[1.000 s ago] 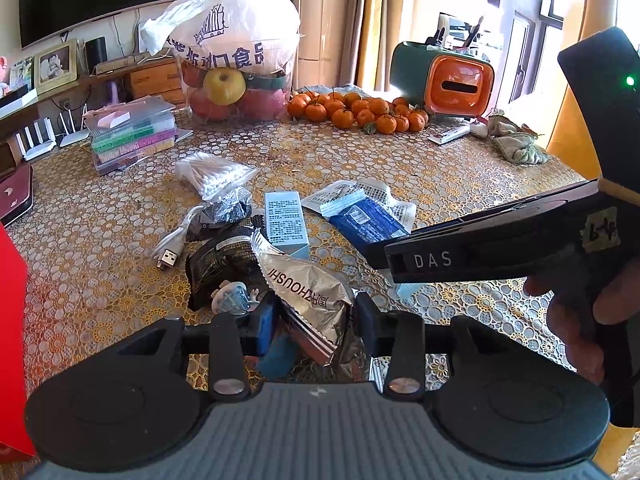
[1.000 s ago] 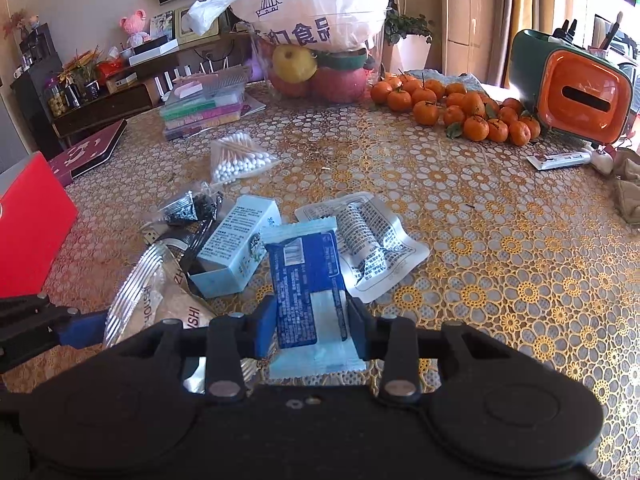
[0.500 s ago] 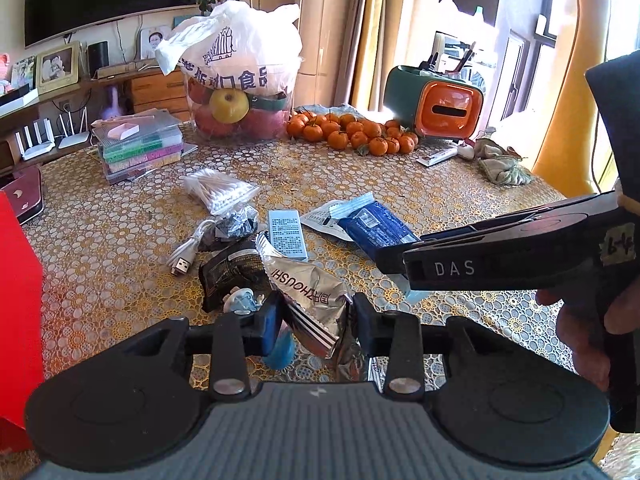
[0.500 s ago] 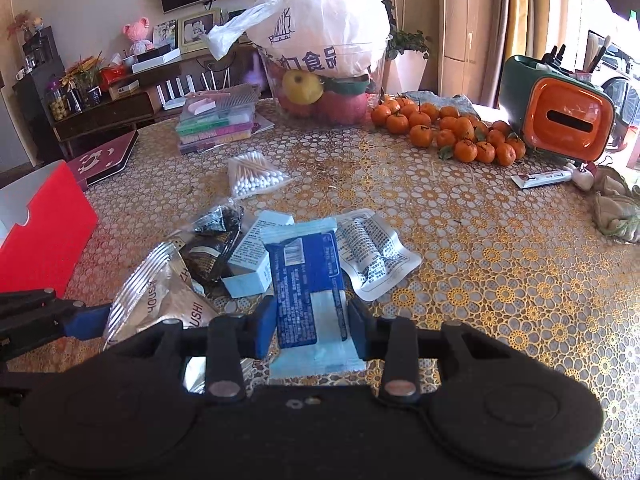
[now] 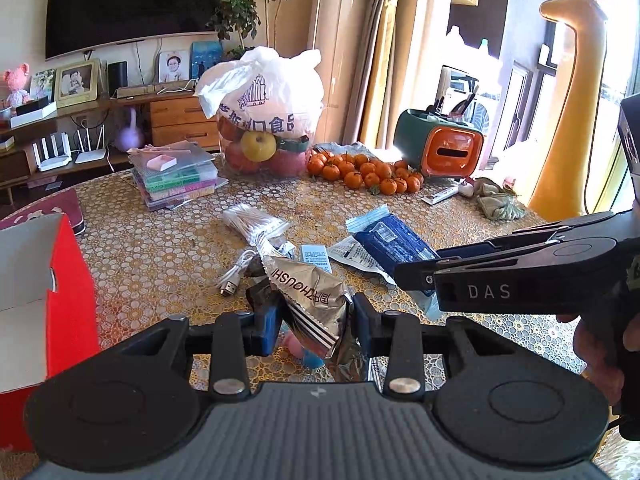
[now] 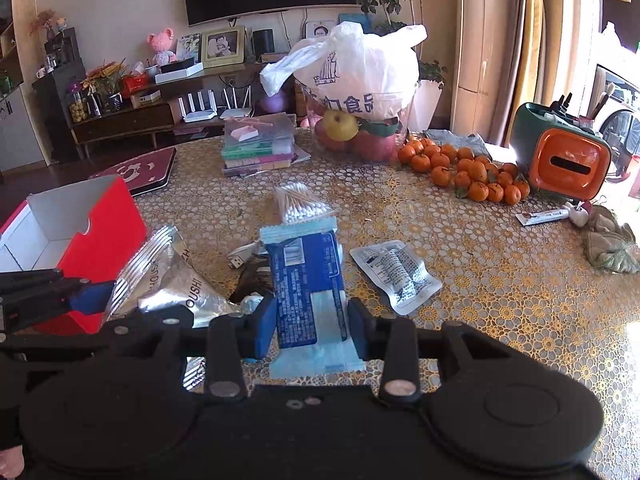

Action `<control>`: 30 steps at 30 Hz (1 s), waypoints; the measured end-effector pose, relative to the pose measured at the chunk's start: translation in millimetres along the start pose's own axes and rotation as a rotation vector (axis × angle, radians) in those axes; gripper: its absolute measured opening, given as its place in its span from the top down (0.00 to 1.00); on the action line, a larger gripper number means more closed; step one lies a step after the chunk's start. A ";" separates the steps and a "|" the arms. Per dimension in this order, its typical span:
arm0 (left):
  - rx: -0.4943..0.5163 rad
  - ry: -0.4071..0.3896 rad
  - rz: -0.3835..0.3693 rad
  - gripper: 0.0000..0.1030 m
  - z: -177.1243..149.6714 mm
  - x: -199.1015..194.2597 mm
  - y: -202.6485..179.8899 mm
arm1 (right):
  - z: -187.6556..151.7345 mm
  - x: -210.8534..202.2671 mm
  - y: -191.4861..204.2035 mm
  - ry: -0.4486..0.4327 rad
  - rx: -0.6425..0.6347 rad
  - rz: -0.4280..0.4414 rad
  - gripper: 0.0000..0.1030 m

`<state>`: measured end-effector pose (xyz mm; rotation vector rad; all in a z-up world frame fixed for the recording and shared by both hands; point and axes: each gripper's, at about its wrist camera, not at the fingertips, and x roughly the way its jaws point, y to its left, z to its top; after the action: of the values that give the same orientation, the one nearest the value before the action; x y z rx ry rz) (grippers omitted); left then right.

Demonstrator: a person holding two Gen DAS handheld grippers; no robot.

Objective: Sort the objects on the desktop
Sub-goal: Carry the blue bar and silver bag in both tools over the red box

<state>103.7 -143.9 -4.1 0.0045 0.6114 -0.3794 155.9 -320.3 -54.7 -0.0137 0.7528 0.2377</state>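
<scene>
- The left gripper (image 5: 314, 322) has its fingers closed on a silver snack bag (image 5: 310, 300), pinched low down so most of the crinkled foil stands up and forward of the pads.
- The right gripper (image 6: 312, 326) is clamped on a blue packet (image 6: 306, 284) across its width; the packet rises straight ahead of the fingers, and its pale sealed end hangs below them.
- Both packs are clear of the table (image 6: 500, 280), which I judge to be for carrying: each hand has its own item, so two things can be sorted in one trip.
- The likely target is the open red box (image 5: 48, 296), which sits to the left of the left fingers, its white inside facing up.
- Only the left view shows the right gripper from the side, with a hand (image 5: 596, 344) on its handle, and the blue packet poking out beyond its fingers.
- Only the right view shows the left gripper's blue pad (image 6: 90, 296) pressing the snack bag just in front of the box wall.
- Ahead of the right fingers lie the things not yet sorted: a bag of cotton swabs (image 6: 300, 202), a white cable (image 6: 244, 256) and a clear sachet (image 6: 396, 274).
- The small blue-and-white carton (image 5: 316, 258) shows plainly only in the left view, just past the snack bag.
</scene>
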 end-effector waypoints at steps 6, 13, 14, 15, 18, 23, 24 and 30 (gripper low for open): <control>-0.009 -0.038 0.012 0.65 7.0 -34.3 18.9 | 6.9 -19.4 29.6 -0.028 -0.040 0.026 0.63; -0.045 -0.079 0.032 0.65 9.7 -73.8 47.9 | 17.2 -37.6 68.0 -0.057 -0.083 0.078 0.63; -0.049 -0.087 0.037 0.65 10.0 -79.8 52.6 | 18.9 -39.5 73.5 -0.061 -0.088 0.086 0.63; -0.052 -0.094 0.043 0.65 10.5 -85.2 56.9 | 20.5 -41.1 78.9 -0.064 -0.093 0.094 0.63; -0.062 -0.116 0.061 0.65 11.3 -101.1 70.0 | 24.6 -45.0 95.4 -0.075 -0.115 0.109 0.63; -0.077 -0.148 0.089 0.64 10.7 -125.5 91.2 | 32.1 -50.6 124.6 -0.093 -0.149 0.141 0.63; -0.079 -0.154 0.097 0.65 10.5 -130.0 95.7 | 33.6 -51.2 130.8 -0.098 -0.157 0.147 0.63; -0.098 -0.185 0.156 0.64 9.3 -152.5 125.2 | 44.2 -51.6 165.8 -0.114 -0.199 0.187 0.63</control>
<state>37.9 24.4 75.6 -0.0751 0.4428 -0.1956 113.1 -165.5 24.6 -0.1178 0.6144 0.4876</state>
